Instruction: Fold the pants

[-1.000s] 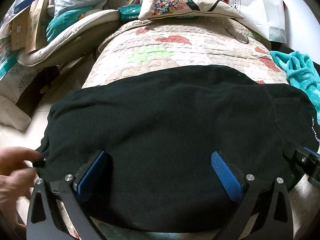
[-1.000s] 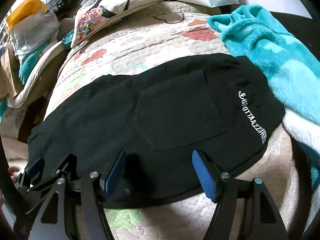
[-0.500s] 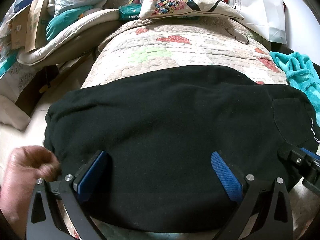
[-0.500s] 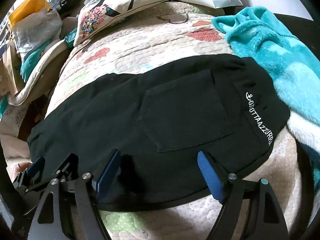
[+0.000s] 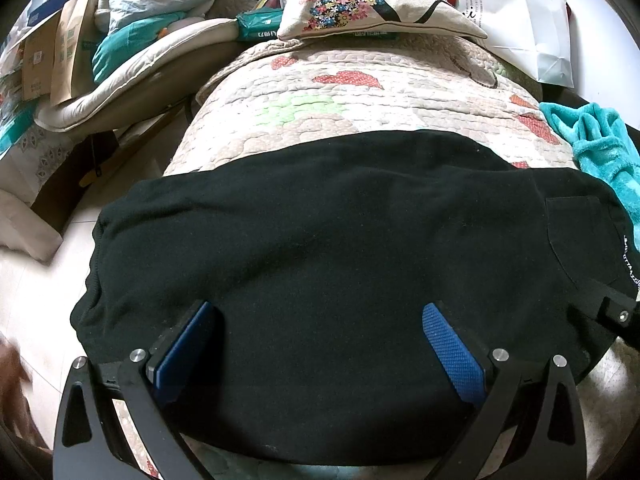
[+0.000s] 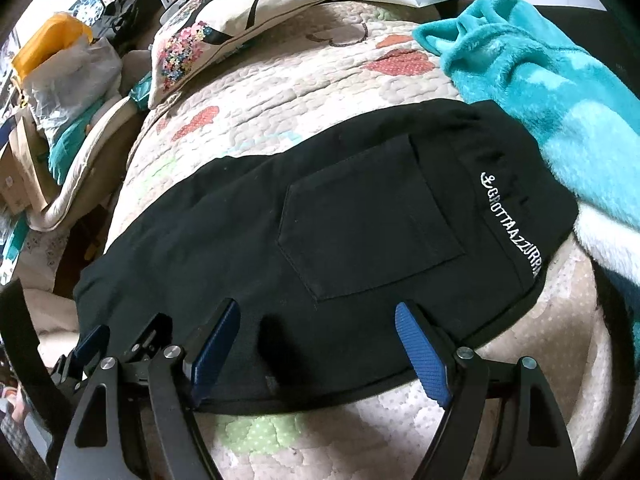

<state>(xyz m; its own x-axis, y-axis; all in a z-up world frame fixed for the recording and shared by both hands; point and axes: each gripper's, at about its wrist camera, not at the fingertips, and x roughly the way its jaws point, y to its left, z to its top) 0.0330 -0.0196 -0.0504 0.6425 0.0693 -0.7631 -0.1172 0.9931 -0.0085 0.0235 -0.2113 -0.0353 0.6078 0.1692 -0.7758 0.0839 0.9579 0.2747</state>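
Black pants (image 5: 340,248) lie folded lengthwise across a quilted bed, waistband to the right. In the right wrist view the pants (image 6: 248,248) show a back pocket (image 6: 368,216) and white lettering (image 6: 512,224) on the waistband. My left gripper (image 5: 319,309) is open, its blue pads wide apart over the pants' near edge with no cloth pinched. My right gripper (image 6: 318,309) is also open, below the pocket near the front hem, with nothing gripped. Each gripper shows at the edge of the other's view: the right gripper (image 5: 616,312) and the left gripper (image 6: 92,340).
The patchwork quilt (image 5: 360,92) covers the bed behind the pants. A teal fleece blanket (image 6: 540,80) lies against the waistband on the right. A flowered pillow (image 5: 372,4) and a white bag (image 5: 520,12) sit at the back. Bags and boxes (image 5: 100,32) crowd the left; a blurred hand (image 5: 8,372) is bottom left.
The hand that touched the pants' left end has pulled away to the lower left corner. My right gripper's jaws have spread a little wider. The pants lie as before.
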